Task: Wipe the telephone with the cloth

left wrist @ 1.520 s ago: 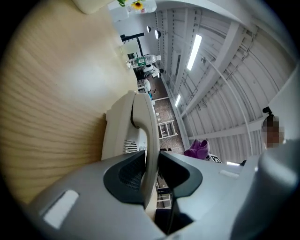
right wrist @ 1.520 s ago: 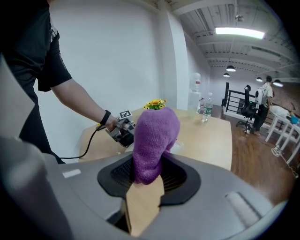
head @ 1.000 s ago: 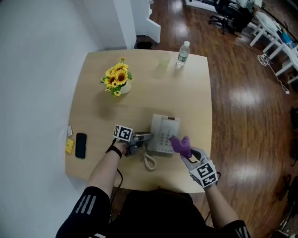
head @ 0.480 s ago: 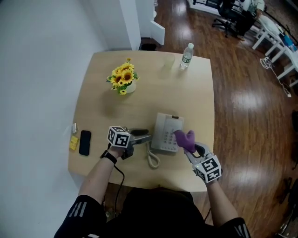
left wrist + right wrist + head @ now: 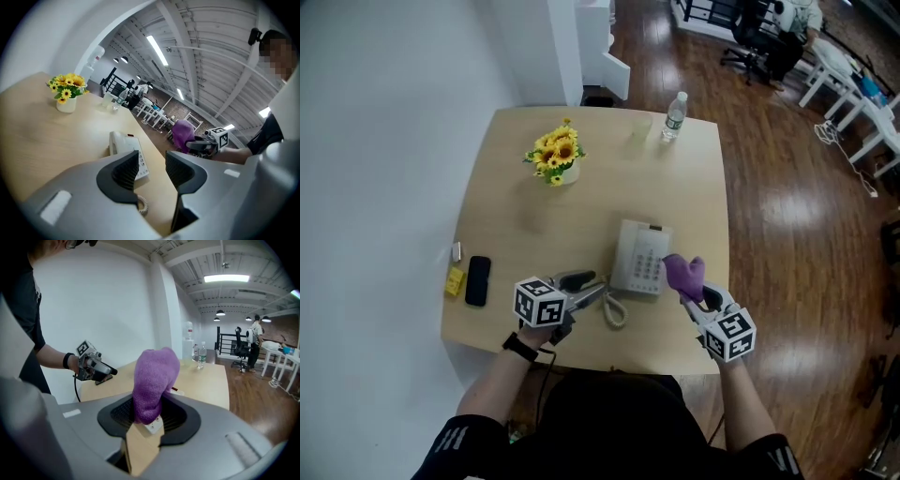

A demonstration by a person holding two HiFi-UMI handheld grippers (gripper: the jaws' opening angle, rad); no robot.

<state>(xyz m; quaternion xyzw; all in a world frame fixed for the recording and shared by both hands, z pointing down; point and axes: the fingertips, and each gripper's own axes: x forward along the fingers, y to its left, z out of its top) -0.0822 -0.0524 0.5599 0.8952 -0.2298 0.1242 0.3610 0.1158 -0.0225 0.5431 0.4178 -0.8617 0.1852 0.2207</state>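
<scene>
Currently: your right gripper (image 5: 149, 414) grasps the purple cloth (image 5: 684, 275) at the telephone's (image 5: 639, 259) right edge, and your left gripper (image 5: 152, 166) is empty.
Your right gripper's jaws are clamped on the cloth, which stands up out of them; contact with the white telephone cannot be confirmed. It lies flat on the wooden table (image 5: 581, 216) near the front edge, coiled cord (image 5: 614, 314) looped at its near-left corner. Your left gripper, jaws apart with nothing between them, sits just left of the cord, pointed toward the telephone.
</scene>
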